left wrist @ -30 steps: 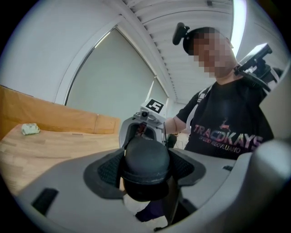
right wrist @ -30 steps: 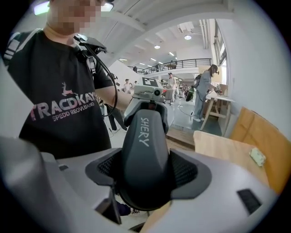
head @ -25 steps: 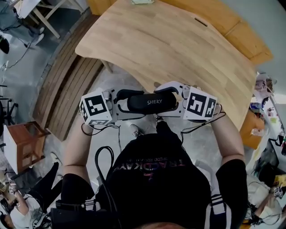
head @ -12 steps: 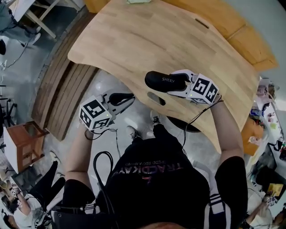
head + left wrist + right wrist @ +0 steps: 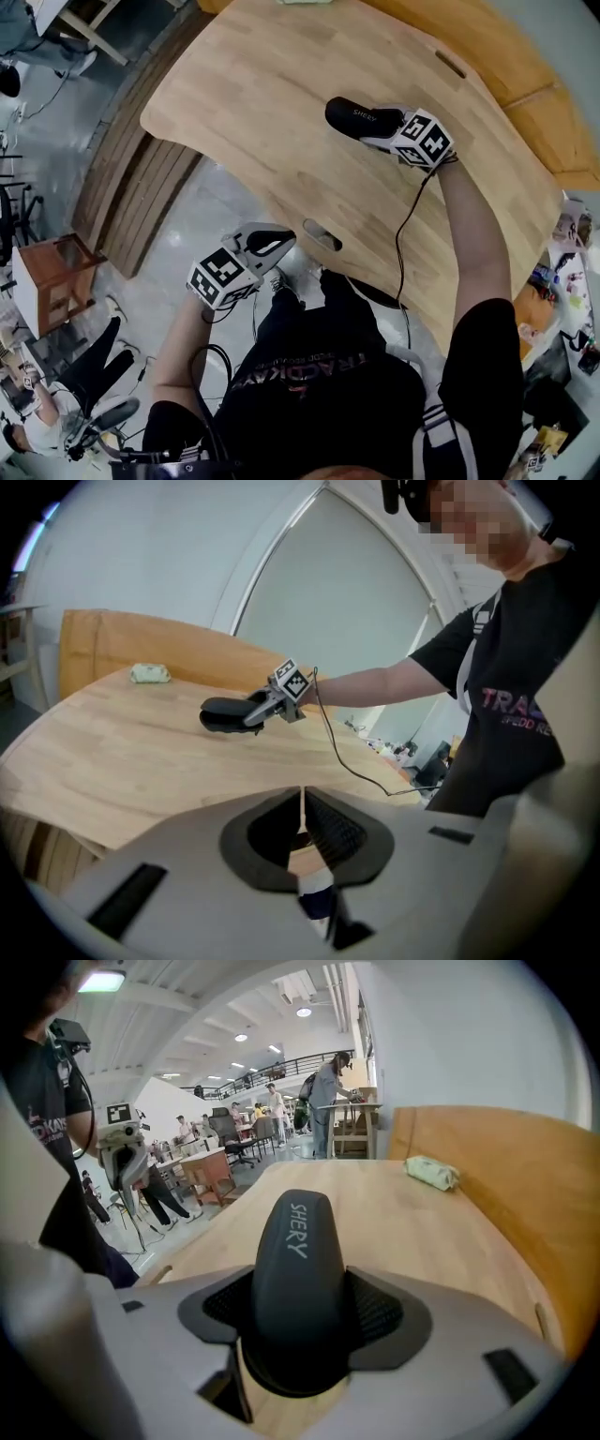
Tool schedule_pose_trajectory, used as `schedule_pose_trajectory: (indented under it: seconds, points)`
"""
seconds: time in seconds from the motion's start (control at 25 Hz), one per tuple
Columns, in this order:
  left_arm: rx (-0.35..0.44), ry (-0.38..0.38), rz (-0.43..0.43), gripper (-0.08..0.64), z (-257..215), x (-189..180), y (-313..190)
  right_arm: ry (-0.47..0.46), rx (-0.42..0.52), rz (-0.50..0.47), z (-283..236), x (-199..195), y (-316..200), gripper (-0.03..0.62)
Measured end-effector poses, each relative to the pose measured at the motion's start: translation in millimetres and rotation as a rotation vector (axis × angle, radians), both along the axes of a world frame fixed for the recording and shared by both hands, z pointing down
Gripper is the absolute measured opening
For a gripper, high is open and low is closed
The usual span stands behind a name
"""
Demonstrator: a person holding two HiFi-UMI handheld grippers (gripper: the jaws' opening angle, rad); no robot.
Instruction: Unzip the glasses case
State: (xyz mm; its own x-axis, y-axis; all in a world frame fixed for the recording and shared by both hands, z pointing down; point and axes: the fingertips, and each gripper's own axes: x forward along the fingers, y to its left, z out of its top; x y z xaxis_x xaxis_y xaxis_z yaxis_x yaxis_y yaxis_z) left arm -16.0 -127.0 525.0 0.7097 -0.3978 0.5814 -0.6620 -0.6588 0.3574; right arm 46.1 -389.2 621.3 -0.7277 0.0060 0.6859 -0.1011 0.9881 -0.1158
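Observation:
The glasses case [image 5: 354,116] is black with "SHERY" printed on it. My right gripper [image 5: 373,126] is shut on one end of it, with the other end sticking out over the wooden table [image 5: 272,94]. In the right gripper view the case [image 5: 296,1269] fills the gap between both pads. Seen from the left gripper view, the case [image 5: 223,715] hangs low over the tabletop; whether it touches I cannot tell. My left gripper [image 5: 269,246] is off the table's near edge, above the floor. Its jaws have just closed with nothing between them, and the left gripper [image 5: 302,819] shows them meeting.
A small pale green thing [image 5: 431,1172] lies near the table's far edge by a wooden wall. An oval slot [image 5: 322,234] is cut near the table's front edge. A cable [image 5: 403,244] trails from the right gripper. Wooden slats [image 5: 141,187] and a stool [image 5: 47,281] stand at left.
The right gripper carried the case away from the body, out over the table. The left gripper came off the case, shut, and sank below the table's near edge.

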Motion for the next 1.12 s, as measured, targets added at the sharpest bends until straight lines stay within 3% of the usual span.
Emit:
schedule_pose_trajectory:
  seconds: [0.48,0.72,0.92,1.12]
  points:
    - [-0.06,0.014,-0.161,0.025,11.1,-1.3,-9.4,0.019,-0.039,-0.091,51.1,-41.7,-50.6,0.311]
    - [-0.064,0.022,-0.169,0.025,11.5,3.3,-6.1,0.033,-0.051,-0.121,56.2,-45.0,-50.8,0.325]
    - [-0.054,0.034,-0.164,0.025,11.9,4.8,-3.7,0.042,0.012,-0.132,44.7,-41.1,-45.5,0.354]
    - [-0.033,0.039,-0.147,0.025,7.6,8.5,-0.5,-0.063,0.015,-0.05,1.7,-22.4,-39.2,0.352]
